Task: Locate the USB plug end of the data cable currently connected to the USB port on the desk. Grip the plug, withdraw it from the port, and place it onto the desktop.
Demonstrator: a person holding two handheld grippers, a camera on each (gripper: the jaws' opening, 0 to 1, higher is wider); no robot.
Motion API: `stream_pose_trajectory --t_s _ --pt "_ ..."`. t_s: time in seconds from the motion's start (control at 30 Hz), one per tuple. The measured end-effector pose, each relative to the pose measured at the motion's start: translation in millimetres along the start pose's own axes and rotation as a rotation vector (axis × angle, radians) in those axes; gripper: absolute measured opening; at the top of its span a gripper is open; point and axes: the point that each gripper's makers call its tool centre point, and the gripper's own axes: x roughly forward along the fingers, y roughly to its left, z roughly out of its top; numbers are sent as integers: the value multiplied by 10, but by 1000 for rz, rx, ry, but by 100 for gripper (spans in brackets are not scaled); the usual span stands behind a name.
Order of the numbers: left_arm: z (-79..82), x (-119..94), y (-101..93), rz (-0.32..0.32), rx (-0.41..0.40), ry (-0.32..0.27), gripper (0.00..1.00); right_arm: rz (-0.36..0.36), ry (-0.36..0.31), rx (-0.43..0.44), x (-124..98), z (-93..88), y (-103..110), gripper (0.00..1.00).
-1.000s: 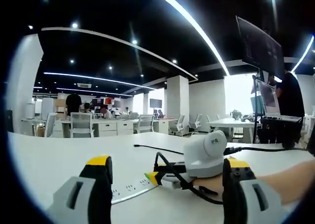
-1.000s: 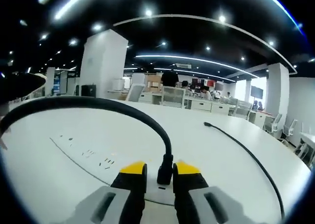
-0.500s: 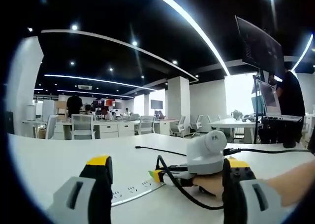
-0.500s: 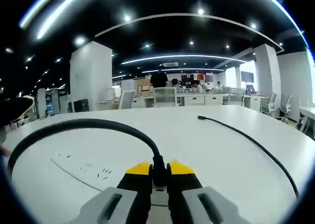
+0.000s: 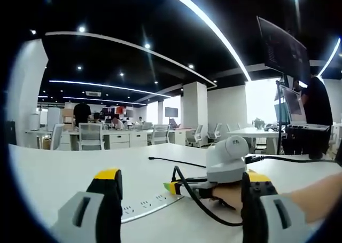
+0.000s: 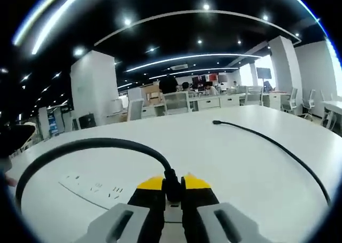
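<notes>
Nearest in the right gripper view, the right tongs are pinched shut on the USB plug, the yellow tips squeezing its dark body from both sides, a hold that suits a straight pull out of the port. Whether the plug is seated in the power strip or already lifted clear of it I cannot tell. From the plug the black data cable arches up and loops round to the left, so it has slack to give. A second, thinner cable lies loose farther out on the white worktop. In the left gripper view the left tongs stand wide open and empty, held back near the worktop edge, apparently idle, looking toward the right tongs. Beyond are office desks and chairs.
</notes>
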Motion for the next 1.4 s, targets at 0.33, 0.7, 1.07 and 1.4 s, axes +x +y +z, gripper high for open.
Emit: stream_pose_trajectory --t_s 0.33,0.7,1.07,1.4 --pt "-68 -12 28 -3 19 18 92 18 3 50 66 6 -19 12" --pt "-30 -24 31 -2 -14 -3 93 12 9 60 5 -24 6 12" --pt "-30 -21 -8 -12 -14 0 93 -8 16 -85 -41 -27 62 11" --pt "-49 -16 -22 -15 -9 9 93 0 27 -46 -35 -27 57 11"
